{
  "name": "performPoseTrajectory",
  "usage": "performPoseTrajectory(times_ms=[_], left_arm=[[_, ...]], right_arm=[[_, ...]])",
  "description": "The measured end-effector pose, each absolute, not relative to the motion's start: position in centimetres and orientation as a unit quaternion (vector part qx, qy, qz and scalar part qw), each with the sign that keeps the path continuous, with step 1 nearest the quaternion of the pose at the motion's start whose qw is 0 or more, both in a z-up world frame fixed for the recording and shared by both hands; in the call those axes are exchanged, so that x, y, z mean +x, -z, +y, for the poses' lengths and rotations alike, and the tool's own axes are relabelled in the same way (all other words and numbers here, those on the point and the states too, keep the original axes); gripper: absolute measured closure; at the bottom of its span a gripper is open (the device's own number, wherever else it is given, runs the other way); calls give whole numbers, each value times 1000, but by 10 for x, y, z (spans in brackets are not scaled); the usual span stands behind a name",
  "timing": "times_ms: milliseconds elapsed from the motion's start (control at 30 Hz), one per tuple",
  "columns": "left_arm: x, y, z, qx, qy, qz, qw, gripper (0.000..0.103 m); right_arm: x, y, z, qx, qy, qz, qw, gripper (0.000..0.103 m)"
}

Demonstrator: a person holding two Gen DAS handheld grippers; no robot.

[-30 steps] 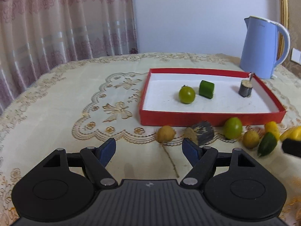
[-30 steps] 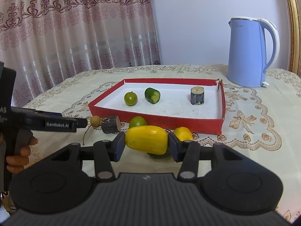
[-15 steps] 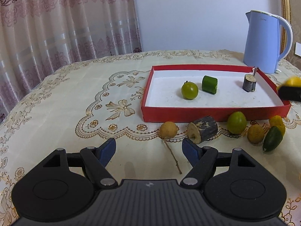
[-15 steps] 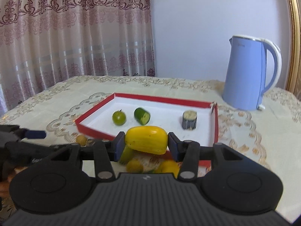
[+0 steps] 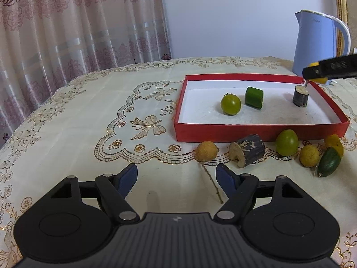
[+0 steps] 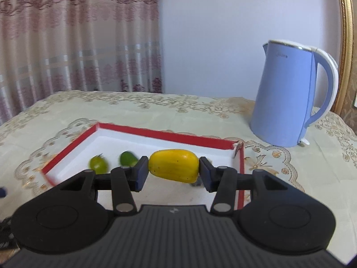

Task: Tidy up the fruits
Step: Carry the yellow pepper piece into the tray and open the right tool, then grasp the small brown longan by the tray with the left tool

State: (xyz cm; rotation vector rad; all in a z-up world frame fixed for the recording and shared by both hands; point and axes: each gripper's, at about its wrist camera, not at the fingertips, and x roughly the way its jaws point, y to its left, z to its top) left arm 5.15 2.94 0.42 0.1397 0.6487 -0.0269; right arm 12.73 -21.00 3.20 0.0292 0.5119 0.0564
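My right gripper (image 6: 174, 171) is shut on a yellow fruit (image 6: 174, 165) and holds it above the red tray (image 6: 156, 134). It shows at the right edge of the left wrist view (image 5: 330, 69). The tray (image 5: 245, 131) holds a green tomato (image 5: 231, 104), a green cucumber piece (image 5: 254, 97) and a wood stub (image 5: 300, 96). In front of the tray lie a brown round fruit (image 5: 206, 151), a wood log (image 5: 248, 153), a green fruit (image 5: 287, 142), two yellow fruits (image 5: 309, 155) and a dark green fruit (image 5: 329, 164). My left gripper (image 5: 176, 176) is open and empty, low over the cloth.
A blue electric kettle (image 6: 290, 96) stands behind the tray's right corner. A lace tablecloth (image 5: 89, 122) covers the table. A curtain (image 5: 67, 22) hangs behind it at the left. A thin twig (image 5: 210, 181) lies by the brown fruit.
My right gripper has lifted the yellow fruit off the cloth and carried it forward over the tray. My left gripper has drawn back slightly and stays open.
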Motion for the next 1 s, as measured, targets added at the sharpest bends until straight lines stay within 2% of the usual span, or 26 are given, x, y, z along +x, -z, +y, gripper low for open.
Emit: performPoseTrajectory(times_ms=[367, 400, 433, 467, 700, 767, 867, 1000], left_arm=[[54, -1, 36, 69, 3, 328, 942, 26], [54, -1, 37, 68, 2, 329, 942, 26], [53, -1, 38, 68, 3, 329, 942, 26], [52, -1, 39, 67, 6, 328, 942, 26], [43, -4, 64, 55, 94, 305, 946, 26], [43, -7, 66, 55, 107, 295, 948, 26], [50, -11, 62, 69, 111, 279, 951, 26], [65, -8, 48, 104, 110, 280, 948, 26]], right_arm=[[189, 0, -212, 18, 14, 306, 952, 54], [190, 1, -211, 11, 17, 306, 952, 51], [192, 1, -210, 6, 20, 309, 951, 38], [190, 1, -209, 3, 22, 307, 951, 32], [114, -28, -208, 12, -16, 241, 970, 32], [86, -32, -211, 33, -25, 219, 975, 28], [50, -27, -215, 75, -37, 196, 977, 23], [25, -9, -218, 119, -38, 201, 971, 23]])
